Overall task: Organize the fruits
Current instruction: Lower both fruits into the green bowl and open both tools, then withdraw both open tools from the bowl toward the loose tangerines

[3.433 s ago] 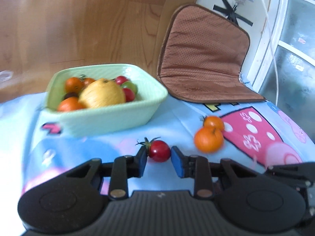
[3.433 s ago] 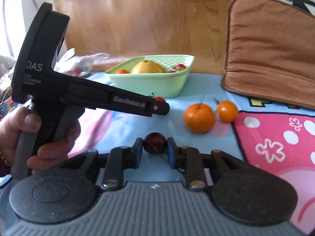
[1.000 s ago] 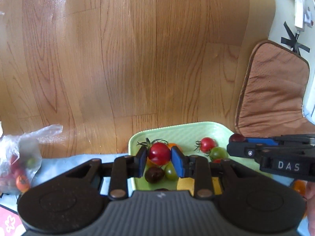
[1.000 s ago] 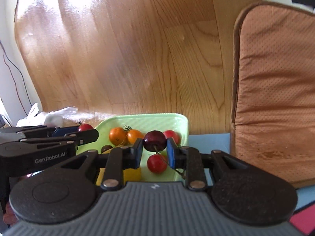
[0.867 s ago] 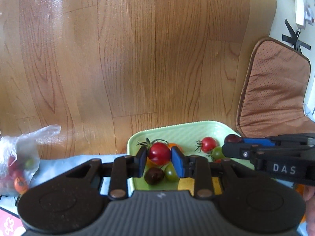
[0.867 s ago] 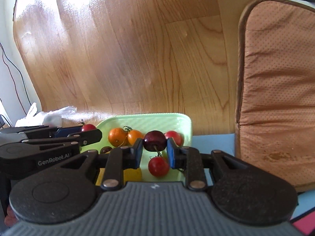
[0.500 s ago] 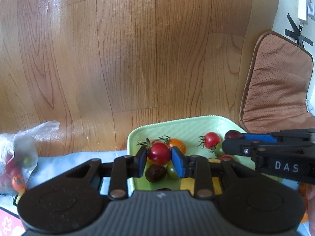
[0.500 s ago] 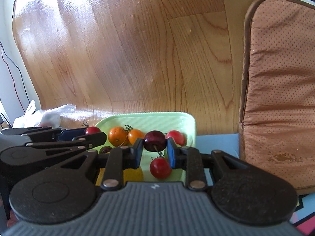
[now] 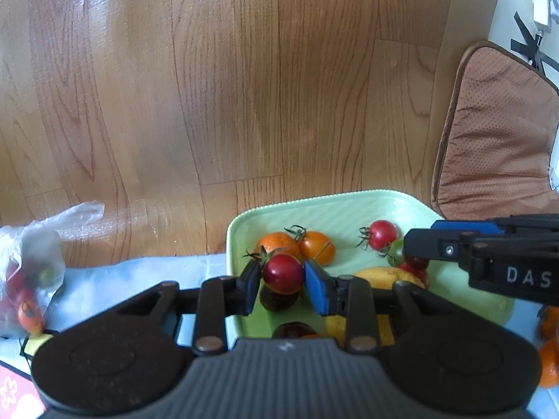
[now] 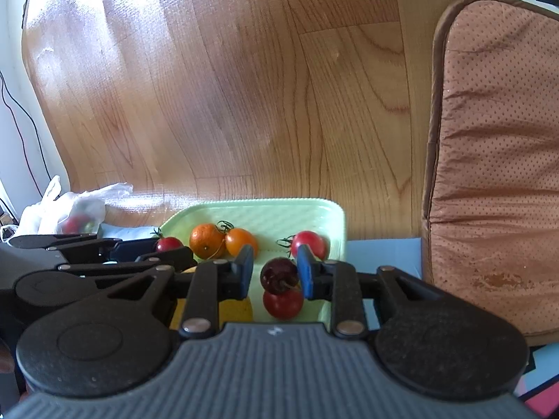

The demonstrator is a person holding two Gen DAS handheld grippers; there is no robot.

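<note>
A pale green tray (image 9: 335, 209) holds several small tomatoes, two small oranges and a yellow fruit (image 9: 384, 276); it also shows in the right wrist view (image 10: 272, 209). My left gripper (image 9: 283, 276) has opened a little around a red cherry tomato (image 9: 283, 273) over the tray's left part; whether the pads still touch it is unclear. My right gripper (image 10: 274, 270) stands open over the tray's right part, and the dark red cherry (image 10: 279, 274) sits loose between its fingers above a red tomato (image 10: 283, 302).
A plastic bag of small tomatoes (image 9: 28, 279) lies left of the tray. Two oranges (image 9: 548, 349) lie on the cloth at the right. A brown seat cushion (image 10: 496, 157) leans right of the tray. Wood floor lies beyond.
Both grippers came down closer to the tray. The right jaws opened and let go of the dark cherry. The left jaws widened slightly around the red tomato.
</note>
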